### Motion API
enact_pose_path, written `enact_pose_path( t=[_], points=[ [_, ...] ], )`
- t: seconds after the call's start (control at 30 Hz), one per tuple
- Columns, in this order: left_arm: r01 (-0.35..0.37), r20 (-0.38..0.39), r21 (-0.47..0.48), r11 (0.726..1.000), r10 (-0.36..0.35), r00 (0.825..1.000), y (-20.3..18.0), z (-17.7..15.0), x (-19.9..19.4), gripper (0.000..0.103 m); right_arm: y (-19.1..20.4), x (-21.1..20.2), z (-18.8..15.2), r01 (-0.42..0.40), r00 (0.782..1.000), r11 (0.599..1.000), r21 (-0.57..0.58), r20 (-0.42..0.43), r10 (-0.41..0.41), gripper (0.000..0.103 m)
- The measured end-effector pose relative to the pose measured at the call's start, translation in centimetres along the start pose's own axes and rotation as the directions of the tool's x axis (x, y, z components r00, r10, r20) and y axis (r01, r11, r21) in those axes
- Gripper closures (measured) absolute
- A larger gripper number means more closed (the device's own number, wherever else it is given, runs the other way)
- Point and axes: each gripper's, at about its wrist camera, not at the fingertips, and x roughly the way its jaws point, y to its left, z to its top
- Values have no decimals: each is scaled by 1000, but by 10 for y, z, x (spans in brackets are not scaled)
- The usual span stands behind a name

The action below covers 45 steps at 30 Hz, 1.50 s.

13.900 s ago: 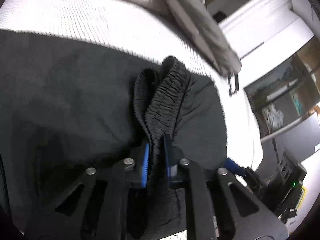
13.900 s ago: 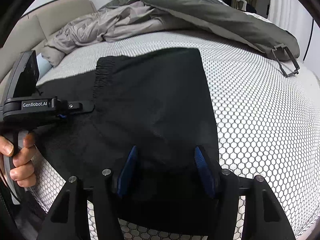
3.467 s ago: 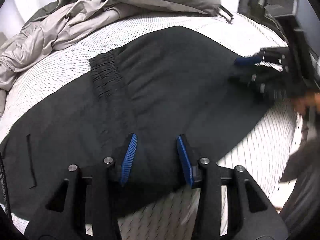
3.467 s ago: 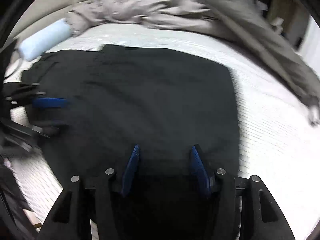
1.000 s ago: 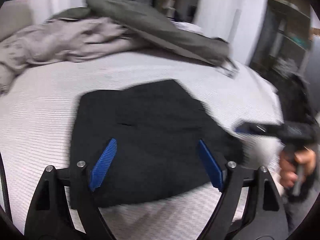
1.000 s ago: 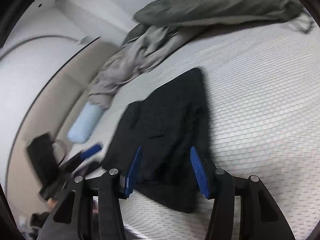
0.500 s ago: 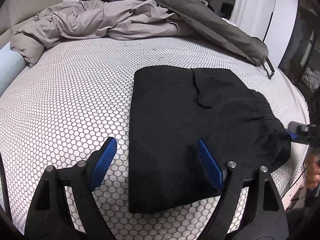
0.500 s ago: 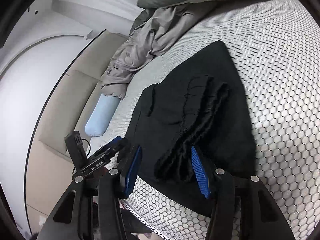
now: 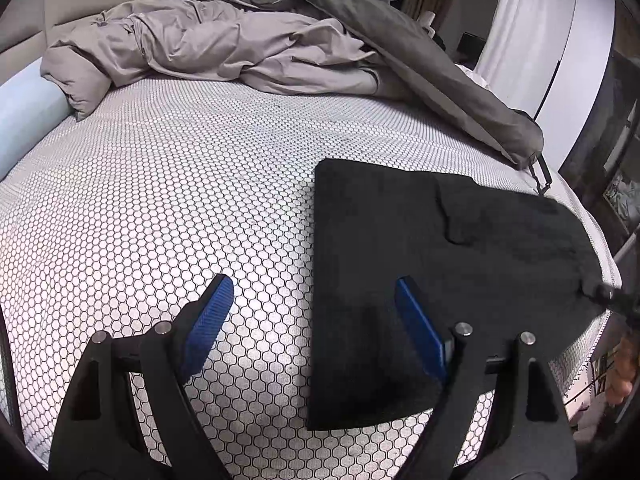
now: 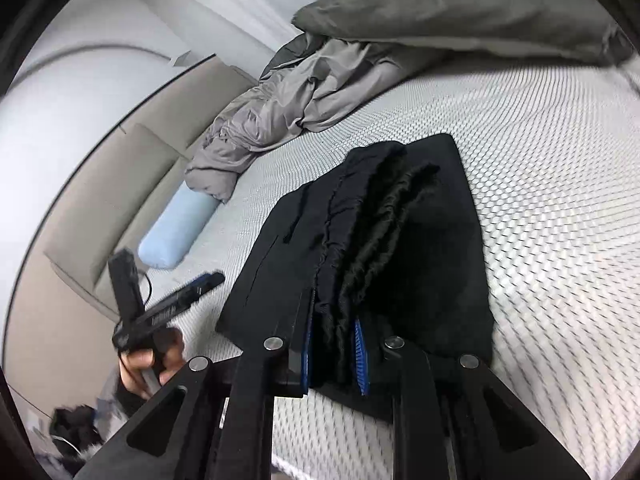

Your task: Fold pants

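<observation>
Pants: the folded black fabric pants [image 9: 440, 264] lie flat as a roughly rectangular stack on the white honeycomb-patterned mattress cover [image 9: 168, 208], close to its near edge and toward the right side in the left wrist view.
Pants, long axis: in the left wrist view the stack runs from the near mattress edge away toward the bedding, with a straight folded edge on its left; in the right wrist view the long axis runs from the gripper up and away toward the headboard side.
Pants, waistband: the gathered elastic waistband [image 10: 376, 232] forms bunched ridges along the stack, its near end raised off the mattress.
Right gripper: the black right gripper with blue pads [image 10: 332, 356] has just been closing, and its pads are clamped on the near end of the bunched waistband layers.
Left gripper: the black left gripper with blue pads [image 9: 316, 332] is spread wide with nothing between the pads; it hangs above the left edge of the pants, one pad over bare mattress cover, the other over the black fabric.
Left hand: a hand [image 10: 152, 360] grips the left tool's handle beside the bed.
Containers: none to be seen.
Bedding: a crumpled grey duvet [image 9: 224, 48] and a darker olive-grey cover [image 9: 420, 68] are heaped at the far side, well apart from the pants.
Bolster: a pale blue cylindrical bolster [image 10: 176, 236] lies by the beige padded headboard [image 10: 120, 184].
</observation>
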Motion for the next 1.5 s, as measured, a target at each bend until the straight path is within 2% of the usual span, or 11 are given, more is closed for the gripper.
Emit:
enact_pose_path(
  t=[0.17,0.23,0.33,0.4,0.63,0.77,0.9,1.1,1.3,1.43,1.5],
  points=[
    [-8,-74,53,999,12,997,-8,-9,17,22,-29,23,-28,191,975,982,4,-116,-189,83],
    [4,-97,65,998,2,995,-12,-12,24,22,-38,28,-33,163,977,986,38,-146,-156,80],
    [56,-135,62,997,-47,990,-17,-17,32,25,-32,2,-26,144,987,989,25,-76,-142,58],
    [89,-156,73,993,-76,985,-22,-20,36,42,-32,-13,-22,174,985,985,23,2,-174,46],
    [45,-154,206,977,-13,988,-47,-32,21,52,-54,18,-16,271,961,962,36,-62,-269,58],
    [-77,-5,302,950,82,997,-66,-36,-2,49,-25,-1,-6,334,942,942,-33,41,-333,58],
    [35,11,362,932,-42,999,-93,-38,0,47,11,0,-7,281,959,945,-169,89,-269,58],
    [151,-151,450,880,-92,984,-116,-49,50,47,48,92,-24,254,956,901,-352,-52,-289,58],
    [193,-166,426,884,-133,977,-95,-46,44,47,45,92,-36,454,853,690,-563,51,-520,66],
    [162,-143,418,894,-112,983,-92,-45,35,47,27,63,-37,445,864,705,-552,60,-499,66],
    [170,-106,432,886,-138,985,-96,-39,24,47,26,48,-32,411,895,771,-487,53,-444,65]
  ],
)
